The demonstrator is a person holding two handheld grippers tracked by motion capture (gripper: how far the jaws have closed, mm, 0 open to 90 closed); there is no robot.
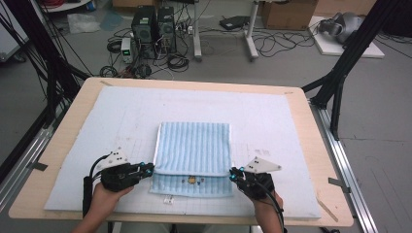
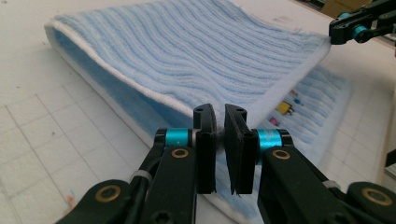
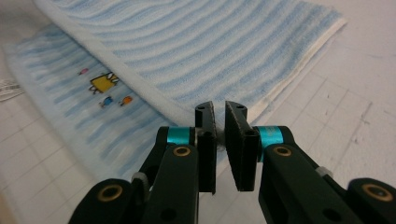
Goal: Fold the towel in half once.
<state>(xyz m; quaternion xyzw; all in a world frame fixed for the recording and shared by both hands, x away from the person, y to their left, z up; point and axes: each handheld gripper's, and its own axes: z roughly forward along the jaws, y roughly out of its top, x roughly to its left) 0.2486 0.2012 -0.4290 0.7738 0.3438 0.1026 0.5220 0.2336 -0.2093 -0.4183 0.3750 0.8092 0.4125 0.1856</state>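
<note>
Soft, light blue towel (image 1: 193,148) being folded on the mat (image 1: 272,121). Left gripper (image 1: 147,169) and right gripper (image 1: 234,174) each pinch a corner of its upper layer, jaws nearly closed. Limp, so hold corners.

A light wooden bench (image 1: 311,145) carries a white gridded mat (image 1: 272,126). Behind it lies a grey floor (image 1: 291,68). At upper centre, two black computer towers (image 1: 154,26) stand amid tangled cables (image 1: 272,43), beside the white legs of a stand (image 1: 250,29). A cardboard box (image 1: 289,13) sits at upper right. Black frame struts (image 1: 347,58) slant down both sides.
</note>
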